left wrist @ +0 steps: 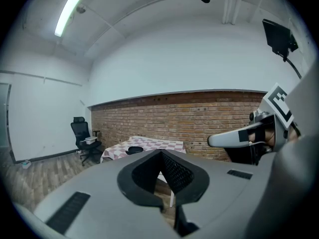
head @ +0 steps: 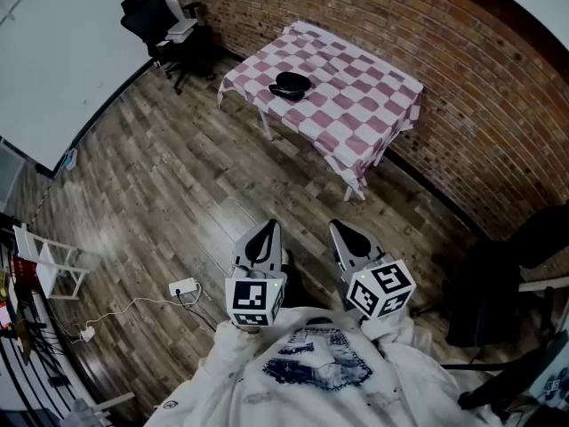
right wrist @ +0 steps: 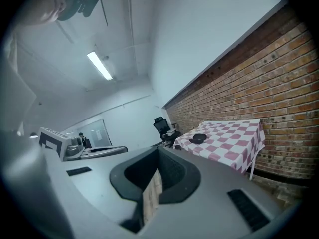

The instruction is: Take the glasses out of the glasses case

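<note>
Glasses case point(head: 290, 84): dark oval on the checked cloth of the counter point(head: 373, 118), on the far-left part of the top, toward the side nearest the office chair point(head: 156, 20). It's too small to tell whether the lid is up or down.

Step in hand, my read: the approach, with nothing grasped yet. The left tool point(head: 264, 229) and right tool point(head: 340, 231) sit side by side close to the person's chest. Both have their jaws pressed together with nothing between them. Each gripper view agrees: the tips meet and only background shows past them.

Doing it well:
- Close the gap over the wood floor point(head: 178, 176) first and stop at the near edge of the counter.
- Spread both sets of jaws before reaching in, not over the case.
- Pin the case base with one tool, then work the lid and glasses with the other.
- Take the glasses by the frame, not the lenses.
- Press straight down on the case. The cloth looks loose, so a sideways push could drag it.
- The power strip point(head: 183, 286) and its cable lie at 8 o'clock of the left tool, off the direct line.

Geometry:
- Head view: case at 12 o'clock of the tool pair, well apart, with bare floor between.
- Left gripper view: case point(left wrist: 134, 149) at 10 o'clock of the jaw tips.
- Right gripper view: case point(right wrist: 198, 138) at 2 o'clock of the tips.
- Neither tool is aimed squarely at the case.
</note>
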`<control>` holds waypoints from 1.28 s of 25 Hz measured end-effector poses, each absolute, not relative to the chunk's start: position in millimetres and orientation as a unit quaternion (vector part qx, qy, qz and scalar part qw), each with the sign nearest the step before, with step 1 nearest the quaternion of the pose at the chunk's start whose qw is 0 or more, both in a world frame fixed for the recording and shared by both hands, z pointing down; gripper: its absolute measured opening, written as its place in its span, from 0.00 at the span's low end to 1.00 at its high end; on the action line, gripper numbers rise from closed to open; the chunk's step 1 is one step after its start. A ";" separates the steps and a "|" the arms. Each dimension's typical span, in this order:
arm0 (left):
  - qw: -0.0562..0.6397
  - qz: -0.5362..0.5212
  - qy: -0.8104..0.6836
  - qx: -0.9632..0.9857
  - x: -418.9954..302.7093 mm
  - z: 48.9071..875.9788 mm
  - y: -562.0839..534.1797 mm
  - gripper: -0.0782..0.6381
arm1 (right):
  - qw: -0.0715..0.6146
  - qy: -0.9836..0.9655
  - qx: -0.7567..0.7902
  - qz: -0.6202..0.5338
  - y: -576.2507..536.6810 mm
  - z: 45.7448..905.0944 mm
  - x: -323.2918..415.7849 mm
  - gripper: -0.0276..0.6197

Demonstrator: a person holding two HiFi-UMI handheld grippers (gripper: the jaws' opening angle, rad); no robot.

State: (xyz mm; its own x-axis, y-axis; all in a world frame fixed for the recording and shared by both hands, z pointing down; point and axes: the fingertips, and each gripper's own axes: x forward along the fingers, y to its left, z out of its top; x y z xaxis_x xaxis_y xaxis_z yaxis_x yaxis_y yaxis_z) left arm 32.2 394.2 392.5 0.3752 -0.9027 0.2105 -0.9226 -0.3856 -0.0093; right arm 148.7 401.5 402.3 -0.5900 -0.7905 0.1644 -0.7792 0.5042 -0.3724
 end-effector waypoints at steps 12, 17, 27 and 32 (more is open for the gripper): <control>0.052 0.102 -0.526 0.843 -18.1 384.2 246.7 0.12 | 0.011 0.854 -0.473 -0.219 263.4 396.7 94.7 0.06; 0.057 0.102 -0.520 0.846 -46.6 380.8 202.9 0.12 | 0.013 0.851 -0.478 -0.219 221.2 393.0 64.5 0.06; 0.055 0.099 -0.511 0.852 -86.2 384.8 142.0 0.12 | 0.011 0.842 -0.493 -0.221 164.0 396.8 28.6 0.06; 0.057 0.093 -0.509 0.854 -106.2 385.0 121.1 0.12 | 0.009 0.840 -0.497 -0.218 142.9 398.2 10.2 0.06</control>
